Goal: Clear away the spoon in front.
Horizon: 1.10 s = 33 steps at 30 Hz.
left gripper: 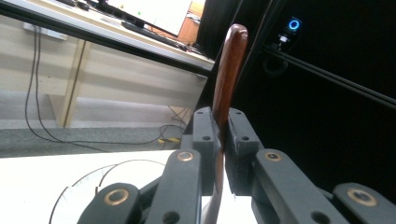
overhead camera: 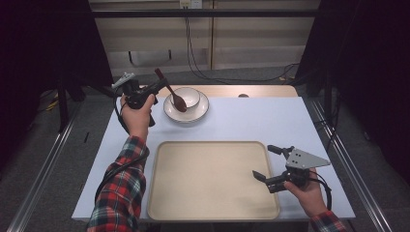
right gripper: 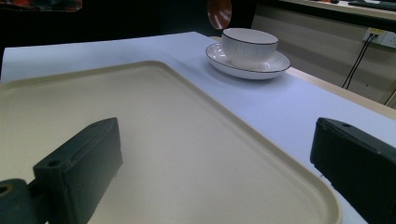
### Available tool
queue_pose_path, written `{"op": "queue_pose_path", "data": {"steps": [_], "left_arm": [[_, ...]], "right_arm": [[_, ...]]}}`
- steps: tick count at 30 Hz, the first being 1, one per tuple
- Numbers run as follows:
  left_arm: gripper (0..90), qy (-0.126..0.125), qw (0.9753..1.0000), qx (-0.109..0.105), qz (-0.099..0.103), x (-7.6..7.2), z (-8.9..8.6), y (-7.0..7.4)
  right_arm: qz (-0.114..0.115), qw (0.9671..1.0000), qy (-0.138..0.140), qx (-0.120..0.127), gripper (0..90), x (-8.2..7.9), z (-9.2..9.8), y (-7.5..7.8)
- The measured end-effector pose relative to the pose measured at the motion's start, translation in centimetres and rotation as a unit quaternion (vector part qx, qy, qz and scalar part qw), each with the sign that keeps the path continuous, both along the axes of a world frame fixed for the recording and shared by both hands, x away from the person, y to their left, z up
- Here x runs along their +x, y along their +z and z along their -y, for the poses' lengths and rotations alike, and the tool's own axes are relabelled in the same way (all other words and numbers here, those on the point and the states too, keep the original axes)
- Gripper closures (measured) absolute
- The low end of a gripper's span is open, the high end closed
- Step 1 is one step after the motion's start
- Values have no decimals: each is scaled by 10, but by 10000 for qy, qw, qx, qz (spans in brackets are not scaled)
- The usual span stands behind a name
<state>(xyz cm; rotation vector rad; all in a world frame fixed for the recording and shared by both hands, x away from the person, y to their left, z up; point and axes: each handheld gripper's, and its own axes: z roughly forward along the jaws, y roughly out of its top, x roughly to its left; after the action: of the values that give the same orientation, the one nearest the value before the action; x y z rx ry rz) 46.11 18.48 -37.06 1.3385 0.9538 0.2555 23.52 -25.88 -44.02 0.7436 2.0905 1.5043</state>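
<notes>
Left gripper [overhead camera: 155, 90] clamped on dark brown wooden spoon [overhead camera: 172, 94] mid-handle, spoon head hanging below/ahead over white ceramic bowl [overhead camera: 186, 96] on matching saucer [overhead camera: 203, 110], prob. for lifting clear. Right gripper [overhead camera: 267, 162] spread wide, empty, hovering at beige plastic tray [overhead camera: 208, 179] edge, ready.

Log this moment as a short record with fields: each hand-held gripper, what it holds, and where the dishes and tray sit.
left hand-held gripper: shut on the spoon handle, raised at the table's far left
spoon: brown, tilted, its bowl end over the cup
cup: white, standing on the saucer
saucer: white, on the table, beyond the tray
right hand-held gripper: open, holding nothing, over the tray's right edge
tray: beige, empty, at the table's near middle
</notes>
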Motion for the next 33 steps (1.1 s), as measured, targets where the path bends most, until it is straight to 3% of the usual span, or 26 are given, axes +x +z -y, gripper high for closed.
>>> {"op": "queue_pose_path", "data": {"steps": [2,4,6,13,14,20,22,33], "left_arm": [[841,-64,9999,106,-4,-2,-2,1],[841,-97,10000,-14,-12,-5,-1,2],[841,-190,9998,102,20,-7,-4,3],[841,-294,9996,6,-17,-17,-6,4],[841,-364,9993,106,9,-18,-8,3],[842,-512,9987,15,-44,-25,-7,4],[842,-538,9985,108,-23,-27,-7,4],[842,-778,9969,125,-89,-34,-2,3]], "right_arm": [[20,10000,-20,21,19,0,0,0],[41,10000,-81,19,19,1,0,0],[22,9999,-99,39,19,0,0,0],[18,10000,-76,47,19,0,1,0],[18,10000,-80,45,19,0,1,0],[-7,9998,-147,99,19,0,1,0],[-10,9999,-74,78,19,0,3,0],[26,9999,-105,97,19,0,5,1]]}}
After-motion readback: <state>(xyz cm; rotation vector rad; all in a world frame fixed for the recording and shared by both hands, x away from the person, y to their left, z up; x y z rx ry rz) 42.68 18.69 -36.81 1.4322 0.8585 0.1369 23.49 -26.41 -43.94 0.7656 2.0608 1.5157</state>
